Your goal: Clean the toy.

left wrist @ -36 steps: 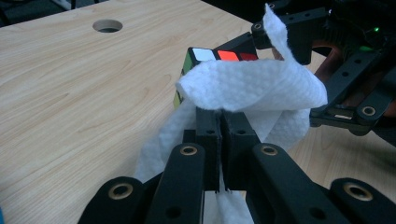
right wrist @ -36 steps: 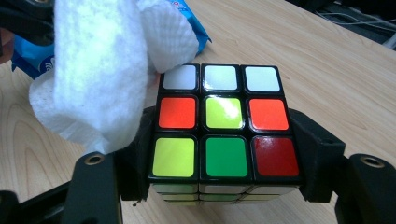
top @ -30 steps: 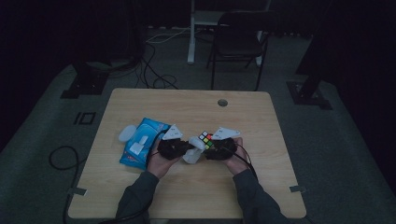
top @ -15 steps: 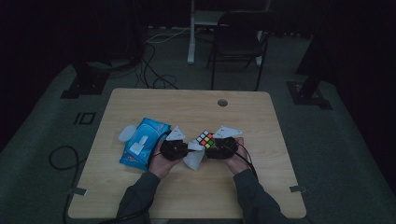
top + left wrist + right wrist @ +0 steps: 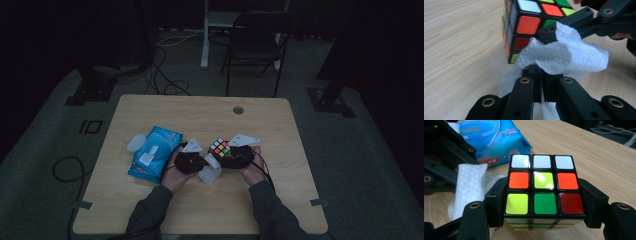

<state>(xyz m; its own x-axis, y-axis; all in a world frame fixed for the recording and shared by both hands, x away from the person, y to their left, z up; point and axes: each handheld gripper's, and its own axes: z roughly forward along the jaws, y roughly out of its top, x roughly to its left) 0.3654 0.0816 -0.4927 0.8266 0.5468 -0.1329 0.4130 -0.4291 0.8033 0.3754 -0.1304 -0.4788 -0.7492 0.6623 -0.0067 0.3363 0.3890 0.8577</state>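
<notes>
at the near middle of a light wooden table (image 5: 280, 130), the right gripper (image 5: 544, 202) clamps a multicoloured plastic puzzle cube (image 5: 543, 188) between its two black jaws. just left of it, the left gripper (image 5: 541, 82), jaws pressed together, pinches a crumpled white wet wipe (image 5: 564, 57) that lies against the cube's side. a blue soft pack of wipes (image 5: 152, 156) lies to the far left of the hands.

Scrambled cube (image 5: 544, 192), white wipe (image 5: 564, 53) touching

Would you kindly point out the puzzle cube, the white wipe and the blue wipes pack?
puzzle cube (image 5: 544, 185): right gripper view, centre yellow-green sticker.
white wipe (image 5: 564, 56): left gripper view, folded middle.
blue wipes pack (image 5: 152, 159): high view, top face.
</notes>
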